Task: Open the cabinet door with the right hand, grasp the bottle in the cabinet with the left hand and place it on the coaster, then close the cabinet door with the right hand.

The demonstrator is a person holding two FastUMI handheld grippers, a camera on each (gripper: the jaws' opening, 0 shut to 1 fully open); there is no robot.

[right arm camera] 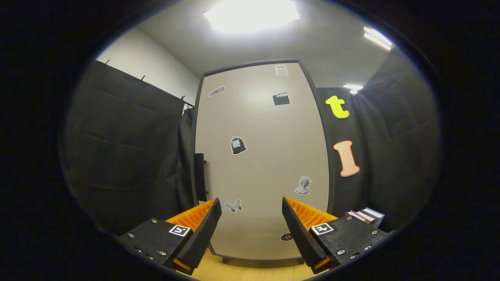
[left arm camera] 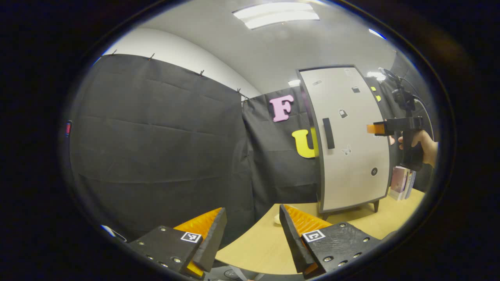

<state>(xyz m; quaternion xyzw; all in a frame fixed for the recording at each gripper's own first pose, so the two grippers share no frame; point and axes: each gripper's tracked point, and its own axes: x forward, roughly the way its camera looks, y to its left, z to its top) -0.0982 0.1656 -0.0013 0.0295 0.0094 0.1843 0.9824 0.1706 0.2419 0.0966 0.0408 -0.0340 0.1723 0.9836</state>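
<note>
Black cloth lines the booth on both sides of a pale cabinet (left arm camera: 349,140) that stands on a wooden desk (left arm camera: 265,242). Ceiling lights (left arm camera: 275,15) shine overhead.

Cabinet: the door (right arm camera: 261,164) is closed, sitting flush in its dark frame. A dark vertical handle (right arm camera: 199,176) is mounted at the door's left edge (as the right gripper view shows it). Small stickers are scattered over the door face. The cabinet rests on short legs (left arm camera: 375,205). The bottle cannot be seen, since the closed door hides the inside.

Books (right arm camera: 365,216) stand just beside the cabinet's right side.

Left hand-held gripper (left arm camera: 252,230): fingers apart, holding nothing, low over the desk edge and well apart from the cabinet. A small pale round object (left arm camera: 277,219) lies on the desk beyond its fingers, partly hidden by one finger; whether it is the coaster cannot be told.

Right hand-held gripper (right arm camera: 252,220): fingers apart, holding nothing, facing the door head-on, to the right of the handle and not touching it. In the left gripper view the same unit (left arm camera: 375,128) appears in front of the door, held by a hand (left arm camera: 424,145).
</note>
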